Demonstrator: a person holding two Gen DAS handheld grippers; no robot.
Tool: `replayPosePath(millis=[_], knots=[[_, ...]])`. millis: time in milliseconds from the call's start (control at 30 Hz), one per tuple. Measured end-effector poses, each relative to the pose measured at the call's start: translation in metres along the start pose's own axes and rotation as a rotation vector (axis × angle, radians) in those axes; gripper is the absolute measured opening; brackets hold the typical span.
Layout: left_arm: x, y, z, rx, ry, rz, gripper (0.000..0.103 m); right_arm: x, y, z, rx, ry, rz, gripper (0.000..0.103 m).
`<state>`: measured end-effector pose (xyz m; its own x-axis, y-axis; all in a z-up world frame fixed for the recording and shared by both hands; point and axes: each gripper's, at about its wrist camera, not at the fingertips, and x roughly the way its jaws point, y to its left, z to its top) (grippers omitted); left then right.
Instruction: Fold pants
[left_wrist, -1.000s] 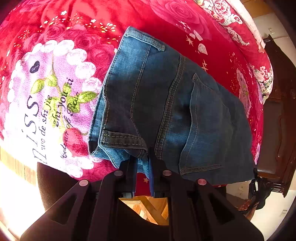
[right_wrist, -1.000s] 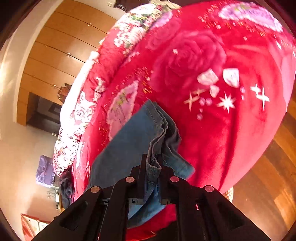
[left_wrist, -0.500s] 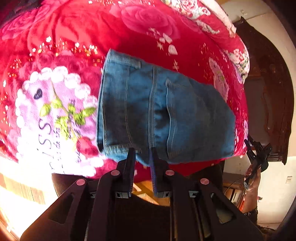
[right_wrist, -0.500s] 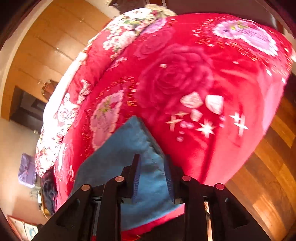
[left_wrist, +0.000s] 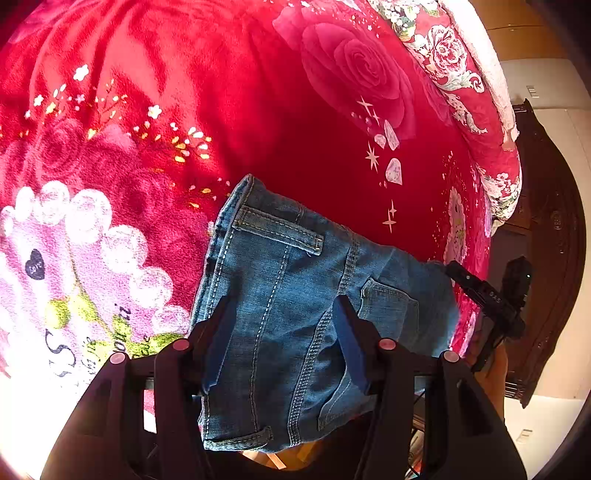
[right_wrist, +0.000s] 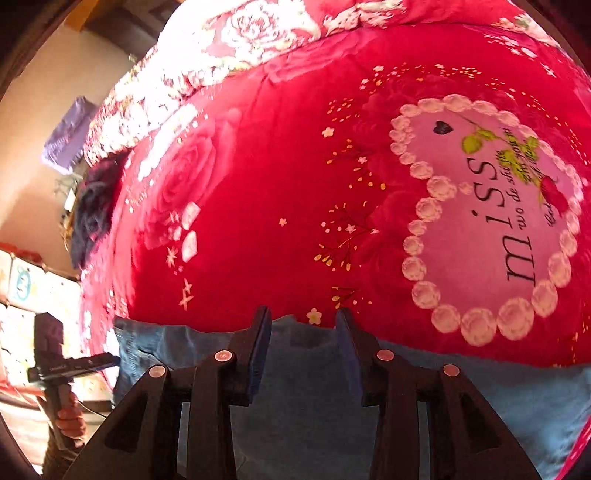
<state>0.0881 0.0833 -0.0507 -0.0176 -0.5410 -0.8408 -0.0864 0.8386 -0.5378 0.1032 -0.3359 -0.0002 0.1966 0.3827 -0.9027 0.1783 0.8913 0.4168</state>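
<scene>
On the near edge of the bed, over a red plush blanket (left_wrist: 258, 92) printed with roses and a pearl-ringed pink heart: blue denim pants (left_wrist: 295, 266) lying flat in a compact folded block, waistband and belt loop toward the heart, back pocket and stitched seam facing up, one end hanging a little past the mattress edge. Poised above that block, left tongs (left_wrist: 280, 306) spread wide, pinching nothing, one finger to each side of the centre seam. Likewise spread and empty, right tongs (right_wrist: 303, 314), hovering at the far rim of the same pants (right_wrist: 295, 424), fingertips just at the line between denim and blanket. Judged from the tidy stack, folding done or nearly so, with perhaps only a smoothing or a last tuck left. Expected to handle as thick, fairly heavy cloth: limp enough to sag off the edge, stiff enough at seams and waistband to hold a crease, rough rather than slippery, in no way fragile. Best taken at the doubled waistband or along a folded edge, biting through all layers together; a pinch on the top layer alone likely to peel the stack open.
</scene>
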Motion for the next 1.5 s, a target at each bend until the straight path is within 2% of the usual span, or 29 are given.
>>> replayPosePath(millis=[100,133,167,200,267,300,367,433,567,633,700,767,833,900,1000,1133,1267,1400,1500], knots=[[0.008,0.001,0.002,0.000,0.030,-0.006,0.054,0.019,0.004,-0.003,-0.085,0.098,-0.050,0.038],[0.010,-0.001,0.001,0.006,0.035,-0.003,0.054,0.023,0.011,-0.005,-0.143,0.120,-0.073,0.028],[0.010,-0.003,-0.001,0.009,0.037,-0.004,0.054,0.026,0.018,-0.009,-0.204,0.148,-0.079,0.012],[0.008,-0.005,-0.003,0.014,0.039,-0.019,0.054,0.026,0.028,-0.015,-0.270,0.165,-0.114,0.001],[0.003,-0.011,-0.007,0.040,0.028,-0.043,0.054,0.017,0.046,-0.015,-0.359,0.138,-0.169,0.001],[0.001,-0.013,-0.009,0.055,0.014,-0.035,0.054,0.005,0.050,-0.011,-0.354,0.086,-0.156,0.001],[0.004,-0.017,-0.007,0.076,-0.002,0.013,0.054,-0.010,0.043,0.001,-0.282,-0.001,-0.126,0.001],[0.012,-0.016,-0.005,0.064,0.012,0.050,0.054,-0.002,0.033,0.009,-0.228,0.000,-0.143,0.001],[0.019,-0.019,-0.009,0.109,0.009,0.137,0.053,0.025,0.028,0.009,-0.182,0.049,-0.203,0.002],[0.012,-0.022,-0.013,0.129,-0.003,0.149,0.053,0.016,0.027,0.003,-0.145,-0.008,-0.199,0.005],[-0.002,-0.024,-0.019,0.151,-0.026,0.116,0.053,-0.008,0.016,-0.009,-0.068,-0.088,-0.150,0.008],[-0.021,-0.030,-0.027,0.197,-0.071,0.104,0.053,-0.042,-0.007,-0.029,0.041,-0.181,-0.065,0.012],[-0.034,-0.042,-0.034,0.263,-0.104,0.129,0.053,-0.077,-0.035,-0.057,0.150,-0.268,0.001,0.030],[-0.040,-0.057,-0.039,0.327,-0.116,0.158,0.053,-0.110,-0.073,-0.093,0.244,-0.338,0.003,0.038],[-0.030,-0.088,-0.042,0.400,-0.095,0.160,0.053,-0.137,-0.140,-0.151,0.416,-0.373,-0.004,0.039],[0.006,-0.139,-0.051,0.484,-0.020,0.148,0.053,-0.164,-0.223,-0.239,0.681,-0.401,-0.030,0.041],[0.051,-0.207,-0.072,0.627,0.076,0.164,0.053,-0.190,-0.240,-0.311,0.774,-0.539,0.046,0.041],[0.100,-0.280,-0.099,0.763,0.165,0.195,0.053,-0.172,-0.238,-0.348,0.823,-0.537,0.117,0.044],[0.132,-0.328,-0.117,0.835,0.217,0.218,0.053,-0.146,-0.233,-0.357,0.858,-0.522,0.179,0.044]])
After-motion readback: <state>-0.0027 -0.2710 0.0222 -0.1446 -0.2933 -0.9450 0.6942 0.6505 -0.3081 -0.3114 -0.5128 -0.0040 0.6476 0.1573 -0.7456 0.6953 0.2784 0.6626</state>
